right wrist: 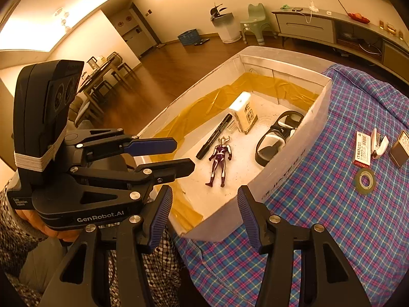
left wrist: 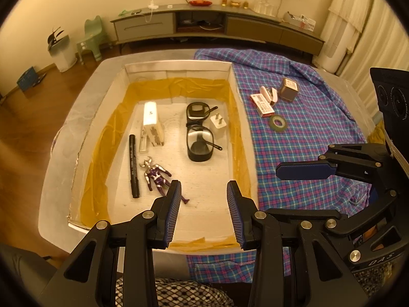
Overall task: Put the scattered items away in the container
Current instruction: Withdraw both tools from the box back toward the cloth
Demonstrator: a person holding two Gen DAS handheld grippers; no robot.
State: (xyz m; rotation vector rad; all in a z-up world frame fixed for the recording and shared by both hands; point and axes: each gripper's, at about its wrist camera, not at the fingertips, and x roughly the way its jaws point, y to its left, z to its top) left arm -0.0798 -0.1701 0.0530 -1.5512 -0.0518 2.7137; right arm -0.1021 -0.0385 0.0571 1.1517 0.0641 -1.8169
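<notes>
Waiting on the plaid cloth [left wrist: 306, 138] at right of the frame, well apart from the white box [left wrist: 179, 65], lie a tape roll [left wrist: 278, 122], staple box [left wrist: 262, 105], stapler [left wrist: 269, 94] and small tin [left wrist: 288, 89]. All look light and stiff; the tape roll should pinch across its rim. Left gripper [left wrist: 204, 213] and right gripper [right wrist: 204, 216] are both spread and empty; the box wall stands between cloth and box floor.

Behind your work area: green kid's chair [left wrist: 93, 37] beside a grey bin [left wrist: 61, 51] w/ its lid up, low TV cabinet [left wrist: 217, 23] along the wall, blue crate [right wrist: 190, 37] on the wood floor, dining chairs [right wrist: 112, 70] further back.
</notes>
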